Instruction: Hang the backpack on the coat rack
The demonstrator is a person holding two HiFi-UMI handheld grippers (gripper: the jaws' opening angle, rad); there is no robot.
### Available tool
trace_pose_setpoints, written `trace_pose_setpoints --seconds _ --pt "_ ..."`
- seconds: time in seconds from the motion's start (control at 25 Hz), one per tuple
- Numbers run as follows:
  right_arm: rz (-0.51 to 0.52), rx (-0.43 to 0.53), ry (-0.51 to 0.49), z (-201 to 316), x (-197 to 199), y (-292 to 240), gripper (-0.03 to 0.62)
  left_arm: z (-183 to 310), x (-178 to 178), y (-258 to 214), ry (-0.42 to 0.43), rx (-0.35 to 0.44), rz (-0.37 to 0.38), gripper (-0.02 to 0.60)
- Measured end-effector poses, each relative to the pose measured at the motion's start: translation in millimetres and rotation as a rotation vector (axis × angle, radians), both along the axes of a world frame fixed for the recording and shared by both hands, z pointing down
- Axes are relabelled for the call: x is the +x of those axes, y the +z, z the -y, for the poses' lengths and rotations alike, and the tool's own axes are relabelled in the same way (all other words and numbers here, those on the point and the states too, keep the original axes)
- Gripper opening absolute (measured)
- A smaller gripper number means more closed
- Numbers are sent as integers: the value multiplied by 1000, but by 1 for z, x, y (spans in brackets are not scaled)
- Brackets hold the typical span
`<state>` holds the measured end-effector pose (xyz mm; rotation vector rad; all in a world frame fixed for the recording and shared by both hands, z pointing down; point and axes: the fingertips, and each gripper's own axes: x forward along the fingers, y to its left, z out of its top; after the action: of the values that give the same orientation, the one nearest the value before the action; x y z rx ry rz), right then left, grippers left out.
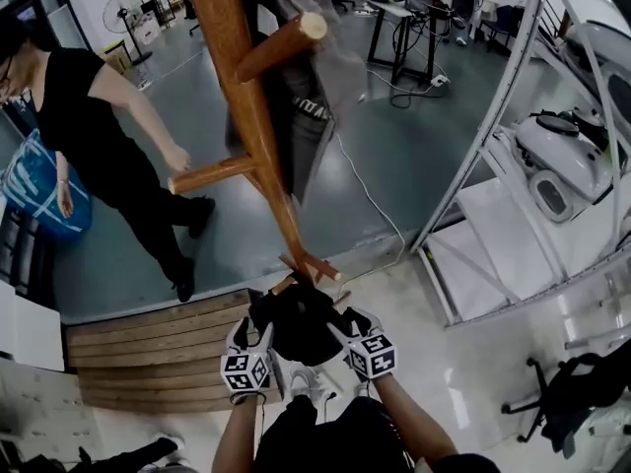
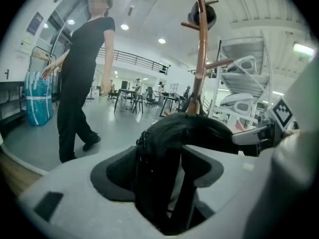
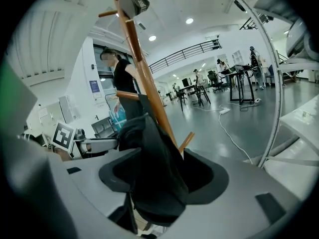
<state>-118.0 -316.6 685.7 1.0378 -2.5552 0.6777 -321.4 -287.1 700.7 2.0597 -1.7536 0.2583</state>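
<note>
In the head view the backpack (image 1: 299, 325) bunches over the tips of my left gripper (image 1: 252, 341) and right gripper (image 1: 353, 331), hiding their jaws there. It also covers the foot of the coat rack (image 1: 246, 116). The rack's top runs off the upper edge, and in both gripper views the backpack's lower part drops out of sight below the jaws.

Black backpack (image 1: 299, 325) between left tool (image 1: 260, 335) and right tool (image 1: 345, 327), near wooden coat rack (image 1: 246, 97).

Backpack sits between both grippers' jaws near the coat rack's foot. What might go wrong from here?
1. The left gripper and right gripper are both open around the backpack, so it may slip and drop.
2. A person stands close beside the coat rack; lifting the backpack might bump them.
</note>
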Motion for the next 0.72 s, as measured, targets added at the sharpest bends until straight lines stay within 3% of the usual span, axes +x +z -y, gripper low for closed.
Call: trace_pose_setpoints --seconds 0.24,0.72 --pt "42 9 -34 -19 18 -23 229 -31 21 -16 -55 20 -36 285" --pt "88 42 -169 -55 51 -64 229 -89 101 -80 -168 141 1 278"
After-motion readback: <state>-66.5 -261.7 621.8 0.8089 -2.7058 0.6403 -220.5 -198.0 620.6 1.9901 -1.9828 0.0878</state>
